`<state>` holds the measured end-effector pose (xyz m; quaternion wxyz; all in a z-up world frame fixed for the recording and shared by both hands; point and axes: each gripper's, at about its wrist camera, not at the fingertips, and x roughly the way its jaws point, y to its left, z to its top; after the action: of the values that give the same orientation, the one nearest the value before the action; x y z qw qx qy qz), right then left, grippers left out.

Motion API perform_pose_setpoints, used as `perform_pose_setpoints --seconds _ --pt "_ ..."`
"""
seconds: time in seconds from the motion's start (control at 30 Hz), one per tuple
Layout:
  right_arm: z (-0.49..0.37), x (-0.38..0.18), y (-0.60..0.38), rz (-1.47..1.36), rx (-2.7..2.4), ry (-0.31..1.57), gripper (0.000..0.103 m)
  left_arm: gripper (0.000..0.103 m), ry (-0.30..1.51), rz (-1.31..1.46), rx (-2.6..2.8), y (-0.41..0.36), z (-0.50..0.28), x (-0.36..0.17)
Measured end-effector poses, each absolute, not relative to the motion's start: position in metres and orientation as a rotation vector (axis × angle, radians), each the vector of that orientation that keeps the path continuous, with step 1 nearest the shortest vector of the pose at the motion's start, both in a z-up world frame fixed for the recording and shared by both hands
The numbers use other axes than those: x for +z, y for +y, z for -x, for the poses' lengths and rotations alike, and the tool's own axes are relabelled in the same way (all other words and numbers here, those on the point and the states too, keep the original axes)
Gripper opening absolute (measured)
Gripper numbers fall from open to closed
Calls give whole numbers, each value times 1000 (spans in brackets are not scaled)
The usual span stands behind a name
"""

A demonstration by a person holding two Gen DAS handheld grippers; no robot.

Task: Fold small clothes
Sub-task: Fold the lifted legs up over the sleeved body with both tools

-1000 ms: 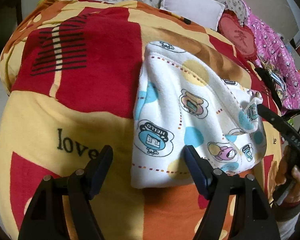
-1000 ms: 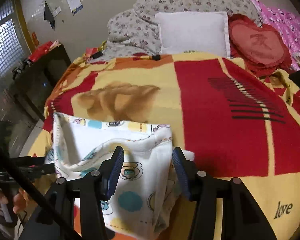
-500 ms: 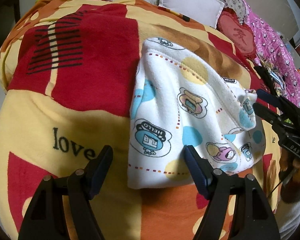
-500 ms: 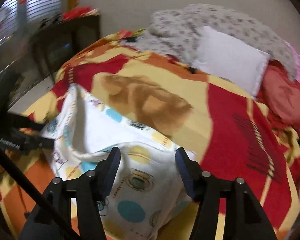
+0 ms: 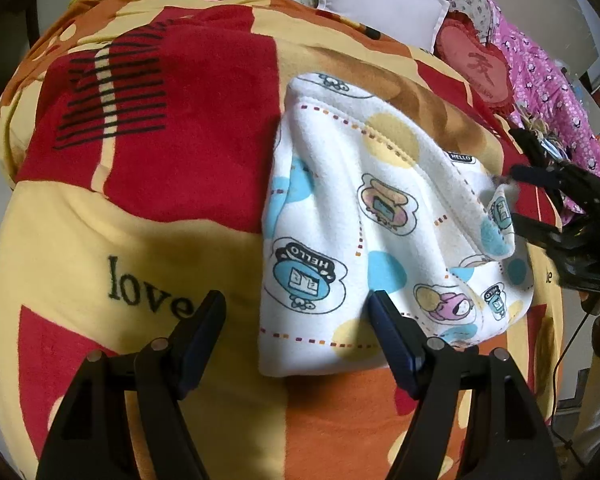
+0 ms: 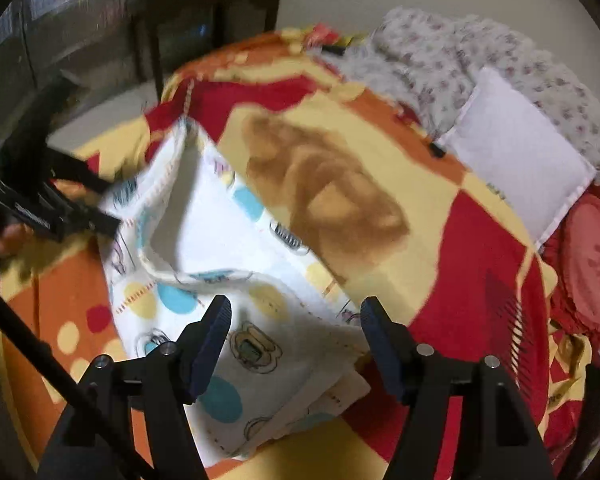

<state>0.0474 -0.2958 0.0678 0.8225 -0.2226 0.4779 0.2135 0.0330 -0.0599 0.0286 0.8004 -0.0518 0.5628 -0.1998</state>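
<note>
The left gripper and right gripper hover with jaws apart and empty over the garment, which lies half-folded at frame centre on the blanket, presumably awaiting the next fold.

blanket: red, yellow and orange patches, the word "love", a brown bear print; covers the bed
white pillow: at the blanket's far edge
floral quilt: bunched behind the white pillow
red heart cushion: just right of the white pillow
pink patterned cloth: right of the heart cushion
dark cabinet: beyond the blanket's far left corner
</note>
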Motion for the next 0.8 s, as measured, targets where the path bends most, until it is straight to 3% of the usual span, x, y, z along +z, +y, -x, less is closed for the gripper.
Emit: perform_pose_setpoints --seconds 0.03,0.07,0.33,0.57,0.67,0.73,0.8 --pt "-49 62 -294 492 439 1032 25 73 1207 112 -429 -60 -33 28" --pt "-52 58 -293 506 413 1038 11 73 1206 115 -430 -60 -34 28" --pt "-43 69 -324 344 238 1004 7 73 1208 118 -422 -59 -37 26" --pt "-59 48 -342 281 39 1005 12 77 1205 125 -415 -58 -34 29" --pt "-44 62 -347 201 23 963 31 77 1170 119 -410 -54 -31 39" --pt "-23 75 -348 136 51 930 58 77 1151 127 -409 -52 -30 43" --pt "-6 79 -346 80 58 921 60 78 1144 150 -420 -51 -30 44"
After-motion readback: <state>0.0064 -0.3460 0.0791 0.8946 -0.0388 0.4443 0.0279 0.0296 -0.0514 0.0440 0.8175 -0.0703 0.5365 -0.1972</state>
